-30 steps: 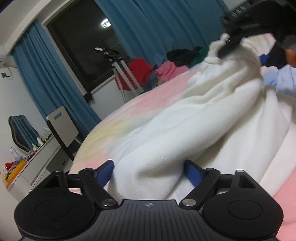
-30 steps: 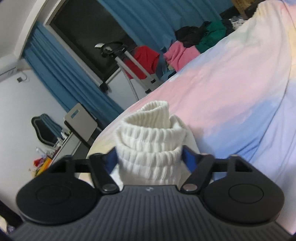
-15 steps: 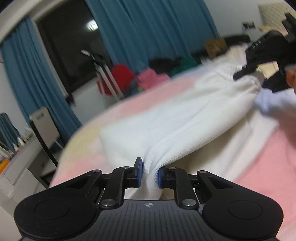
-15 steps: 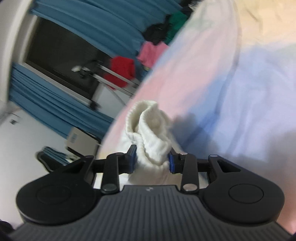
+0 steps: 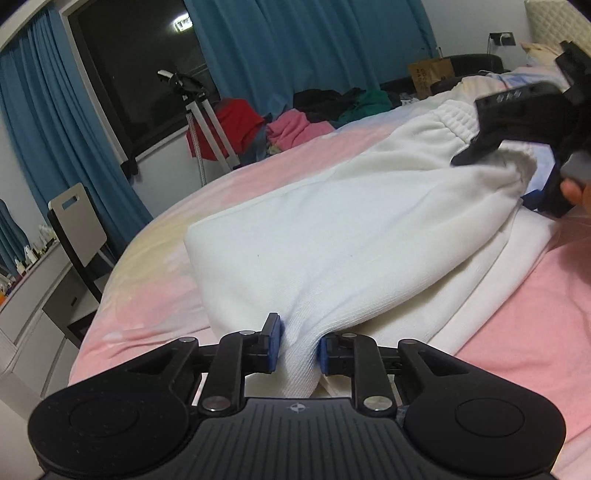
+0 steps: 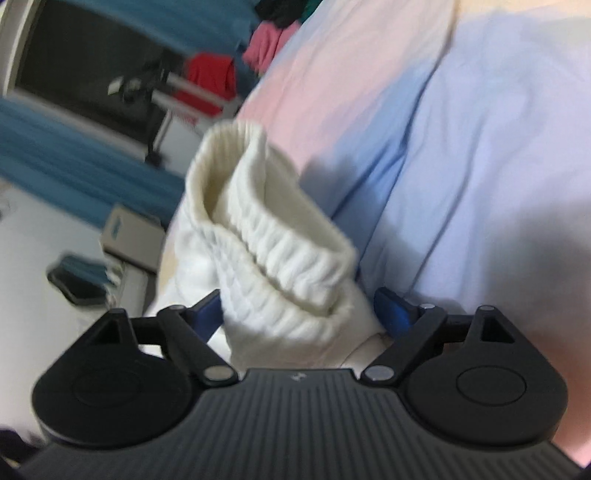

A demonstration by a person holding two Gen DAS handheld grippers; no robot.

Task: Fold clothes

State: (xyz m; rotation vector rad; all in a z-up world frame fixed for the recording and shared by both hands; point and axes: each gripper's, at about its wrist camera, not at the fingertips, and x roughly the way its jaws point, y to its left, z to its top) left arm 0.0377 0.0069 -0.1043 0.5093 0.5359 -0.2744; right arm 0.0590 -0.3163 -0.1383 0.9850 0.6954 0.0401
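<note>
Right jaws opening, white garment [image 6: 280,258] released

Light: I see a ceiling lamp reflection [image 5: 183,25] at eleven o'clock; room dim.
Blur: my right view smeared.
Edges: fisheye-bent.

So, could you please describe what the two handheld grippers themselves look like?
Both match: the left gripper and the right gripper have matte black bodies with a ribbed top plate bearing a small round emblem, two round black housings at the sides, black linkage arms with silver pivot screws, and blue pads on the fingers. No cables or sleeves are visible.
</note>
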